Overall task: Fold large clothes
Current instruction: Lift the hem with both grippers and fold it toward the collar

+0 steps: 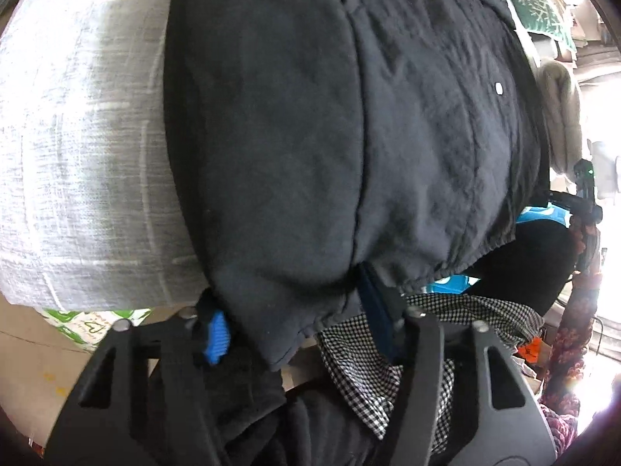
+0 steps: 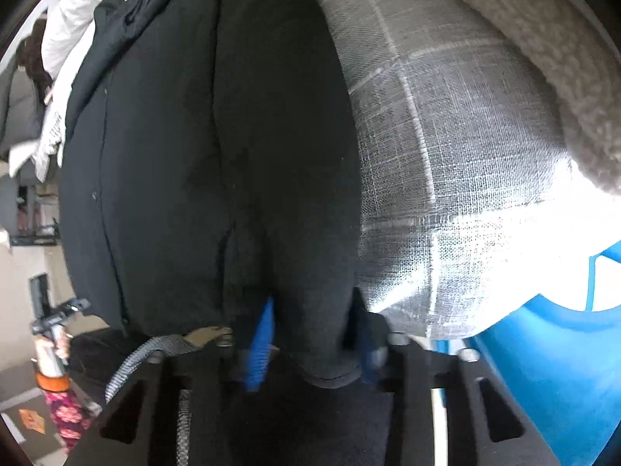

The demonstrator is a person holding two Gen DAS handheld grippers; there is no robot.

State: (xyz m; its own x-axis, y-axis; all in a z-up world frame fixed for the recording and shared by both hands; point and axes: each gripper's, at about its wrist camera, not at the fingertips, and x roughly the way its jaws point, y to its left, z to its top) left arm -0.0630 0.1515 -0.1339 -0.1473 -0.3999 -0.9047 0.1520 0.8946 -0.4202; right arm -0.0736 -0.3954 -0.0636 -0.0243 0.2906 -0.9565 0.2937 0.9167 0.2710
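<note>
Left wrist view: the left gripper [image 1: 297, 328] points steeply down at a dark jacket [image 1: 349, 124] spread over a grey checked cover [image 1: 77, 147]. The jacket's elasticated hem lies between the two fingers, one blue pad [image 1: 217, 336] at its left edge and the other finger against the hem at the right. The pads bear on the hem fabric, so the gripper is clamped on it. Below the fingers lies a black-and-white checked garment [image 1: 372, 353]. A white snap [image 1: 498, 86] sits on the jacket well above the right finger.

Right wrist view: the right gripper [image 2: 314, 343] also points down. A lower corner of the dark jacket [image 2: 194, 155] hangs between its blue pads [image 2: 260, 343], which pinch the fabric. The grey checked cover [image 2: 446, 155] lies just right of the fingers, with a blue container [image 2: 543, 369] further right.
</note>
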